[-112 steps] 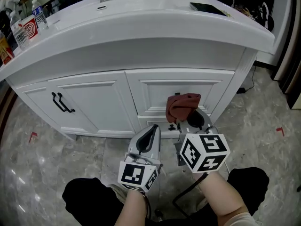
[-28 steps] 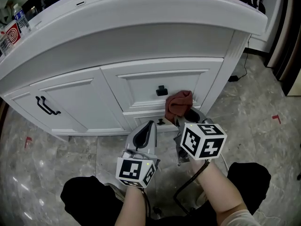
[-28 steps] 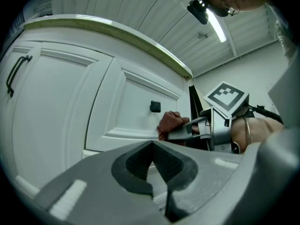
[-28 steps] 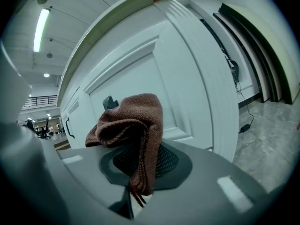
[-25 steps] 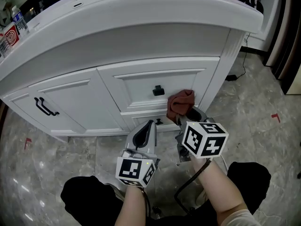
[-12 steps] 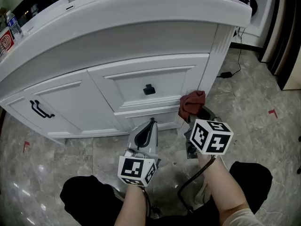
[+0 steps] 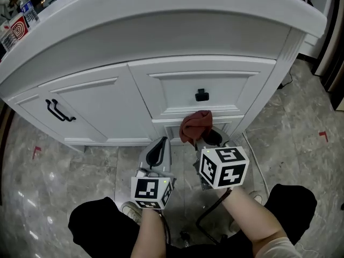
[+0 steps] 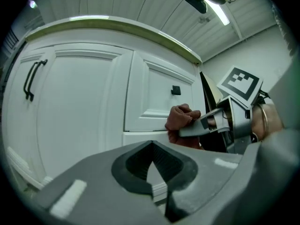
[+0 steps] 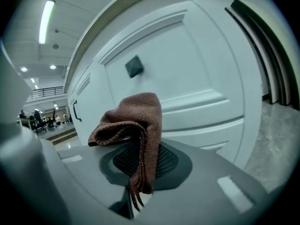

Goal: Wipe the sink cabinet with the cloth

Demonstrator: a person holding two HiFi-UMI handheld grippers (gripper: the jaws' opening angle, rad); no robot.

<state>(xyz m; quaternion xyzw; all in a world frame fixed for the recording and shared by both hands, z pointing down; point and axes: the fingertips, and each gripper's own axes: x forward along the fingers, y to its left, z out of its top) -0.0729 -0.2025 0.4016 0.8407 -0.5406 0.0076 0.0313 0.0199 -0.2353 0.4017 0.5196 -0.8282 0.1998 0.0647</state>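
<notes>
The cloth (image 7: 194, 127), a reddish-brown bunch, sits near the middle of the head view, clamped in the right claw (image 7: 203, 140). It lies against the white sink cabinet (image 7: 102, 109) on the strip under the upper drawer (image 7: 177, 90). The drawer's black knob (image 7: 201, 94) is at 1 o'clock from the cloth and just apart from it. The left claw (image 7: 159, 145) hangs at 7 o'clock from the cloth, short of the cabinet and above the marble floor (image 7: 54, 165). A black door handle (image 7: 60, 110) is well away at 9 o'clock.

In the left gripper view, that claw's jaws are pressed together with nothing between them, and it plays no part in the work. At 2 o'clock the cloth looks pushed onto the ledge below the knobbed drawer, though actual contact cannot be confirmed.

In the right gripper view, the jaws are closed on the cloth. Its bulk is heaped over the tips and a frayed edge trails down through the seam. The knob is at 12 o'clock above it, and the drawer panel fills the frame from 1 to 4 o'clock.

I judge the wiping to be under way on the right-hand drawer fronts. The left-hand door and the rest of the cabinet face probably remain to be done. The next move calls for steady pressure into the panel while sweeping sideways. The cloth should steer round the knob so it does not snag, and the grip must stay firm enough that the loose bunch does not slip out.
</notes>
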